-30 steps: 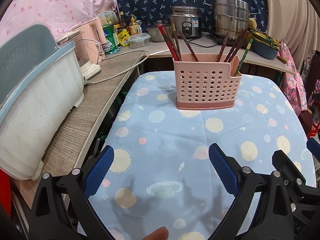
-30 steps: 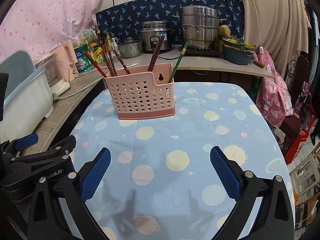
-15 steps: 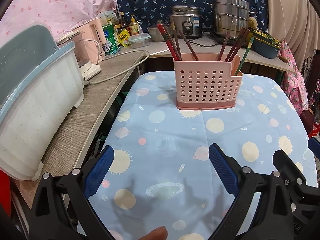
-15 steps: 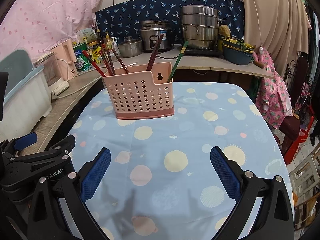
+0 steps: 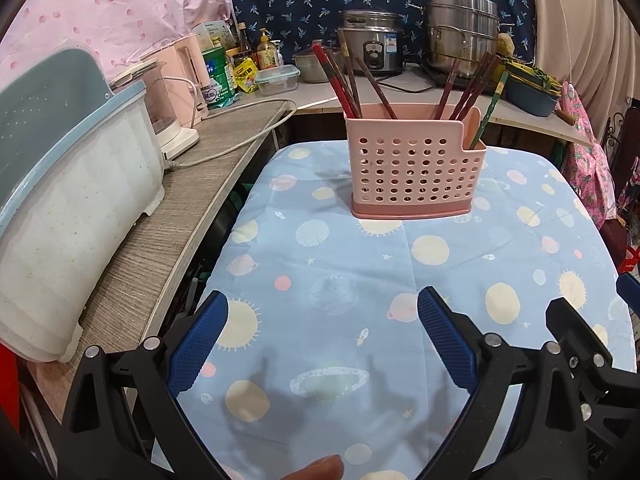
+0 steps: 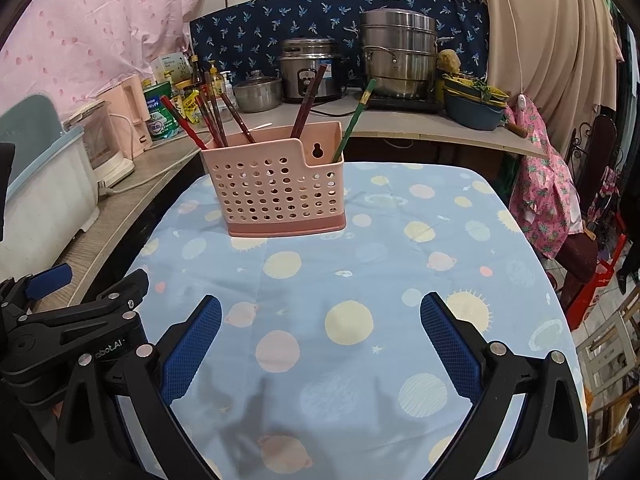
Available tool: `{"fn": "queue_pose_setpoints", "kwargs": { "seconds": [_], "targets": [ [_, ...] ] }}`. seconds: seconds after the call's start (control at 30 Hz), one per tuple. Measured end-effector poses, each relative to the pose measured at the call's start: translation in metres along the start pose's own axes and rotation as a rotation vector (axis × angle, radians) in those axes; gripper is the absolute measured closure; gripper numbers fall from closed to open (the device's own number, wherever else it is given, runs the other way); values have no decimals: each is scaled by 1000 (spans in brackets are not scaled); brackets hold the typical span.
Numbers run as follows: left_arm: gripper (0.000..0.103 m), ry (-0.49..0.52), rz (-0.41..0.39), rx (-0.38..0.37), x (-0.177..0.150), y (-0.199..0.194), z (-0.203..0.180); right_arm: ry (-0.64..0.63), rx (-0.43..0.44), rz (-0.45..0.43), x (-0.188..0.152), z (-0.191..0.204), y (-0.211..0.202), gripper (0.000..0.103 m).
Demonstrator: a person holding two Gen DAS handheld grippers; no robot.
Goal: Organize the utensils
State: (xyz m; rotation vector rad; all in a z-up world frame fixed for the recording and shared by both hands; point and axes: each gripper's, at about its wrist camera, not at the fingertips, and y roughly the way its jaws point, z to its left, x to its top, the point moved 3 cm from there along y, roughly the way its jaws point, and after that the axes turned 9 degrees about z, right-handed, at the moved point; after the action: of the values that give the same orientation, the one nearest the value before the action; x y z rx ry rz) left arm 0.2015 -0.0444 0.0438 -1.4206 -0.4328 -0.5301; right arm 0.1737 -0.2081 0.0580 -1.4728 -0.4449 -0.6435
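Observation:
A pink perforated utensil holder (image 5: 414,168) (image 6: 280,192) stands upright near the far end of the table. Several dark red chopsticks (image 5: 344,80) (image 6: 212,116) lean out of its left and middle sections. One green chopstick (image 5: 490,110) (image 6: 354,120) leans in the low right compartment. My left gripper (image 5: 322,336) is open with nothing between its blue pads, well short of the holder. My right gripper (image 6: 320,340) is open too and holds nothing. In the right wrist view the left gripper's body (image 6: 72,320) shows at the left edge.
The table wears a light blue planet-print cloth (image 5: 360,280) (image 6: 380,280). A white and blue dish drainer (image 5: 68,200) and a pink kettle (image 5: 184,76) sit on the left counter. A rice cooker (image 5: 372,48) and a steel steamer (image 5: 460,32) stand behind. A fingertip (image 5: 316,470) shows at the bottom.
Both views have shifted slightly; the holder sits a little further left in the right wrist view. Both grippers stay open and the chopsticks have not moved.

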Motion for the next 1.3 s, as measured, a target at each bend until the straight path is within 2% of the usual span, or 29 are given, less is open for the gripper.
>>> {"fn": "queue_pose_setpoints", "kwargs": {
  "seconds": [1.3],
  "targets": [
    [13,-6,30,17,-1,9,0,-4,-8,5,-3,2,8,7]
  ]
}}
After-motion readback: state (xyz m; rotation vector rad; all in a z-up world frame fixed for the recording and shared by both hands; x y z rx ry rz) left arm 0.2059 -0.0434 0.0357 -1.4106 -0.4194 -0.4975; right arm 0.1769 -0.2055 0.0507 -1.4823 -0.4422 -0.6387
